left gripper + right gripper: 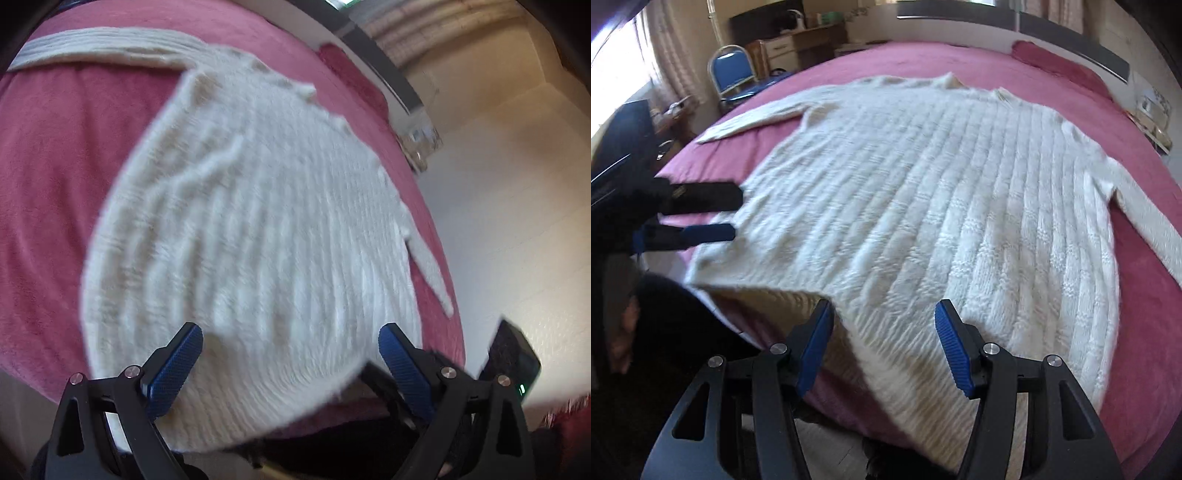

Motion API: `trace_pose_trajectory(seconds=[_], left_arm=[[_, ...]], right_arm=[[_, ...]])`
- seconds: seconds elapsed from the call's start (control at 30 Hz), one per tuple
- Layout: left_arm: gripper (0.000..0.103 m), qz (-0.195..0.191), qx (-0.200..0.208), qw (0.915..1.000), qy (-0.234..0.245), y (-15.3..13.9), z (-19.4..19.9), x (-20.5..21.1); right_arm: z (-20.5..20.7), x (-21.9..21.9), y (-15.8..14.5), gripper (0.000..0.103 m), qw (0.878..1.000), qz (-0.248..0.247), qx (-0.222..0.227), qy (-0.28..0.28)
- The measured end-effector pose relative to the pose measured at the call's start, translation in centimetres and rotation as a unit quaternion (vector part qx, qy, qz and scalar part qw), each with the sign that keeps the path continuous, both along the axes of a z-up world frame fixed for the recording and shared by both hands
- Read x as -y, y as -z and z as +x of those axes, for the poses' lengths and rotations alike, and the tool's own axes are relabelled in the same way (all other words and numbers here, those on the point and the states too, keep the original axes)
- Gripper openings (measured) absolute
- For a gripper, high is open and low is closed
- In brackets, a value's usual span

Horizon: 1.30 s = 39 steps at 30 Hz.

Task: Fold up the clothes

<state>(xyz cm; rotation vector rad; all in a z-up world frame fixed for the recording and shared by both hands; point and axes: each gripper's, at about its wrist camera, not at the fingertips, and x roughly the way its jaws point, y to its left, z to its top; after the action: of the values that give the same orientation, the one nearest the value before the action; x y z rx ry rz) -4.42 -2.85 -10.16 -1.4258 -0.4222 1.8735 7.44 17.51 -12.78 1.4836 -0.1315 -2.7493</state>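
A white ribbed knit sweater (923,206) lies flat on a pink bed cover (1137,332), neck at the far side and hem hanging slightly over the near edge. One sleeve (753,122) stretches out to the far left, the other (1152,225) to the right. My right gripper (883,306) hovers open above the hem, and its blue pads do not press the knit. My left gripper (737,213) reaches in from the left at the sweater's side edge, fingers apart. In the left wrist view the left gripper (291,328) stands wide open over the sweater (258,229).
A blue chair (733,70) and a wooden desk (798,40) stand beyond the bed's far left. A pink pillow (1060,62) lies by the dark headboard (1071,33). A bedside shelf (1152,110) is at the right. A black device with a green light (511,354) sits at the sweater's right.
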Motion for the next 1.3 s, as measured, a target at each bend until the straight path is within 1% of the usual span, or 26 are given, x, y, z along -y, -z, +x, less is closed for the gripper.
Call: trace_pose_trajectory(seconds=[0.07,0.1,0.17,0.2,0.33,0.37,0.47,0.53,0.57,0.6,0.7,0.73,0.8,0.9,0.93,0.97,1.03,1.07,1.1,1.17,1.2,1.3], left_arm=[[0.098,-0.004,0.006,0.9992,0.039,0.1,0.8,-1.5],[0.098,-0.015,0.007,0.9983,0.057,0.3,1.3,-2.3],[0.098,-0.052,0.006,0.9955,0.079,1.0,1.9,-3.7],[0.098,-0.060,0.013,0.9943,0.088,1.4,1.9,-4.2],[0.098,-0.053,0.050,0.9934,0.088,2.4,1.2,-4.9],[0.098,-0.047,0.062,0.9932,0.087,2.5,1.1,-4.9],[0.098,-0.005,0.113,0.9906,0.077,2.1,1.3,-4.4],[0.098,0.032,0.141,0.9870,0.070,1.6,1.6,-4.4],[0.098,0.042,0.147,0.9856,0.073,1.5,1.7,-4.6],[0.098,0.049,0.153,0.9842,0.075,1.6,1.8,-4.9],[0.098,0.039,0.175,0.9822,0.055,1.9,1.6,-5.3],[0.098,0.038,0.179,0.9821,0.046,1.6,1.6,-5.2],[0.098,0.057,0.157,0.9854,0.034,-0.2,2.0,-4.7],[0.098,0.091,0.153,0.9825,0.054,-2.0,2.7,-5.4],[0.098,0.091,0.160,0.9811,0.060,-1.7,2.8,-6.1],[0.103,0.087,0.167,0.9804,0.058,-0.9,2.6,-6.8],[0.103,0.082,0.180,0.9790,0.048,0.9,2.0,-7.7],[0.100,0.077,0.187,0.9785,0.041,1.8,1.6,-8.1],[0.099,0.069,0.193,0.9781,0.036,2.5,1.4,-8.6],[0.099,0.078,0.217,0.9725,0.034,3.7,1.0,-9.2],[0.099,0.076,0.218,0.9724,0.033,3.8,0.9,-9.2],[0.099,0.036,0.196,0.9788,0.046,3.8,0.6,-9.3]], right_arm=[[-0.8,0.0,0.9,0.061,1.000,0.007,0.009,0.002],[-1.1,0.0,1.4,0.061,1.000,0.008,0.012,0.002],[-1.5,-0.4,1.9,0.063,1.000,0.000,0.013,0.006],[-1.6,-0.8,1.9,0.064,1.000,-0.008,0.010,0.009],[-1.9,-1.6,2.2,0.067,1.000,-0.017,0.010,0.009],[-2.1,-1.6,2.3,0.067,1.000,-0.012,0.011,0.006],[-2.8,-1.2,2.7,0.074,1.000,0.013,0.011,0.004],[-3.0,-1.2,2.9,0.076,1.000,0.014,0.008,0.008],[-3.0,-1.2,3.0,0.077,1.000,0.016,0.005,0.009],[-3.0,-1.2,3.1,0.078,1.000,0.017,0.001,0.010],[-2.6,-1.2,3.2,0.079,1.000,0.018,-0.013,0.007],[-2.5,-1.4,3.1,0.079,1.000,0.016,-0.013,0.006],[-2.5,-1.5,3.1,0.079,1.000,0.014,-0.013,0.005],[-2.7,-1.7,3.1,0.080,1.000,0.010,-0.015,0.007],[-2.8,-1.7,3.1,0.080,1.000,0.010,-0.017,0.008],[-2.8,-1.7,3.1,0.081,1.000,0.009,-0.018,0.011],[-2.6,-2.3,3.0,0.081,0.999,-0.008,-0.023,0.023],[-2.3,-2.8,3.0,0.081,0.999,-0.018,-0.025,0.032],[-2.1,-2.8,2.9,0.081,0.999,-0.016,-0.027,0.031],[-1.8,-2.8,2.6,0.081,0.999,-0.014,-0.031,0.031],[-1.8,-2.5,2.7,0.082,0.999,-0.006,-0.029,0.026],[-1.7,-2.4,2.8,0.083,0.999,-0.007,-0.031,0.025]])
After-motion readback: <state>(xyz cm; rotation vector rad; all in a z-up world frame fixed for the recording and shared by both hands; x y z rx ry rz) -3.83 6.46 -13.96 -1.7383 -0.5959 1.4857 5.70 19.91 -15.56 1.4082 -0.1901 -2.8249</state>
